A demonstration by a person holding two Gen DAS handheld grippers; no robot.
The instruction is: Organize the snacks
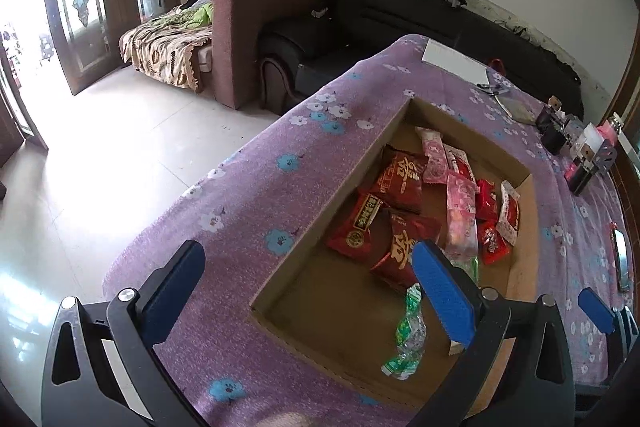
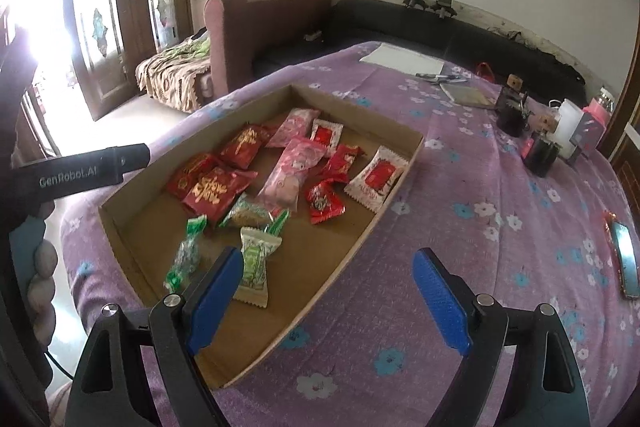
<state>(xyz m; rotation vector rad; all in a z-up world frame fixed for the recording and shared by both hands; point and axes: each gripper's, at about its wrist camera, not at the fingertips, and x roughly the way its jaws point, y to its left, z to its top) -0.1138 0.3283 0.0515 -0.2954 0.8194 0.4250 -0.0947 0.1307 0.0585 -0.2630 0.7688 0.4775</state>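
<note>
Here, spread wide and empty: left gripper over the near left edge of the shallow cardboard tray, right gripper over its near right edge. Inside, heaped crinkly foil snack packets, red, pink, green. Underneath, flowered purple cloth.

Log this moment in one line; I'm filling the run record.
left gripper: open, empty | right gripper: open, empty | snacks: in cardboard tray | stage: no grasp

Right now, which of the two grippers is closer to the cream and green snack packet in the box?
Right. The right gripper hangs just over the cream and green packet, one of its fingers overlapping it. The left gripper straddles the box's far wall.
</note>
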